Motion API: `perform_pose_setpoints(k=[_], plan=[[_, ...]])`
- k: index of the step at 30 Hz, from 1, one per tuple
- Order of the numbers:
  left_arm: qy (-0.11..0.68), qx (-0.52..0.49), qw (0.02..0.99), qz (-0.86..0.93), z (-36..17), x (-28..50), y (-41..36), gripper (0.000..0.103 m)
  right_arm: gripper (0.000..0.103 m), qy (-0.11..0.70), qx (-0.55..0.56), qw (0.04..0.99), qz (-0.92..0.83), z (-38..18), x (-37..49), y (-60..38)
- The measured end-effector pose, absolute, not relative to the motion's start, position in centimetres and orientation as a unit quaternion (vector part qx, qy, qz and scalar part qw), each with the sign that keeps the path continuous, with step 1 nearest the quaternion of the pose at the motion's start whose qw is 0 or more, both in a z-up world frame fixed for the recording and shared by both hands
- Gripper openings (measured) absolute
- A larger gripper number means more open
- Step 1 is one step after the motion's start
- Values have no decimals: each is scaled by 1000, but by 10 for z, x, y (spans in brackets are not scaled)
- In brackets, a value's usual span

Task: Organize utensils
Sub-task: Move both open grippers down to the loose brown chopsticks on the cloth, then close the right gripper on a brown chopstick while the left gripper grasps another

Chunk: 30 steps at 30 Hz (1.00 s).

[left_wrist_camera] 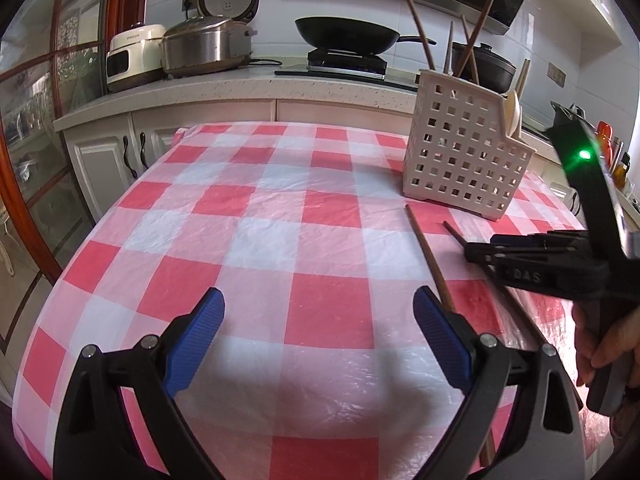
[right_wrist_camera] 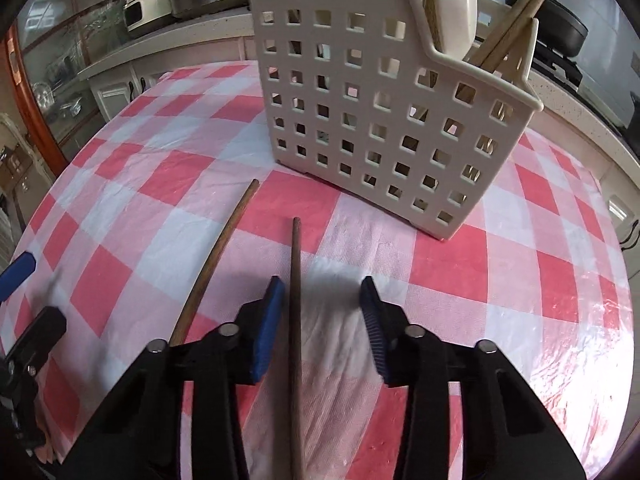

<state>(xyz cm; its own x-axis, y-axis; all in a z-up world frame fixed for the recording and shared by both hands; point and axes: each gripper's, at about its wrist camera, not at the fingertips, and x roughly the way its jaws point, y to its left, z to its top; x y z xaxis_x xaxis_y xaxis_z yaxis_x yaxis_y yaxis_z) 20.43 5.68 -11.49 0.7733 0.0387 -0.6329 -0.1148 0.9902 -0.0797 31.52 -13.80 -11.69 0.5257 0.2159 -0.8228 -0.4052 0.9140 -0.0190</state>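
Two dark wooden chopsticks lie on the red-checked tablecloth. In the right wrist view one chopstick runs between the fingers of my open right gripper, close to the left pad, and the other chopstick lies to its left. A white perforated utensil holder stands beyond, holding chopsticks and a spoon. In the left wrist view my left gripper is open and empty over the cloth; the holder, a chopstick and the right gripper show at the right.
The table stands before a kitchen counter with a rice cooker, a steel pot and a black wok on a stove. A glass cabinet stands at the left.
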Motion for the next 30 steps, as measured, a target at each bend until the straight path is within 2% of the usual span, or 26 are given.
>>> perform_pose_setpoints(k=[1,2,4,13,22,26,28,30], plan=[[337,-58,939,40,-116,205,56,92,25,450,-109,868,181,-117,312,-138],[338,-59,939,39,-117,205,55,92,14,450,-109,867,184,-116,308,-138],[339,-52,939,35,-116,204,49,92,8,452,-98,868,183,-117,304,-142],[345,-16,938,21,-110,210,24,92,7,452,26,880,144,-119,289,-216],[400,-19,916,-25,-118,269,-9,91,7,442,62,887,117,-122,279,-263],[428,-14,903,-30,-129,302,-24,77,8,436,54,890,122,-122,274,-266],[436,-9,900,-23,-134,316,-28,66,8,436,58,889,129,-123,273,-269],[436,2,900,-12,-137,329,-31,63,8,436,64,887,137,-123,273,-272]])
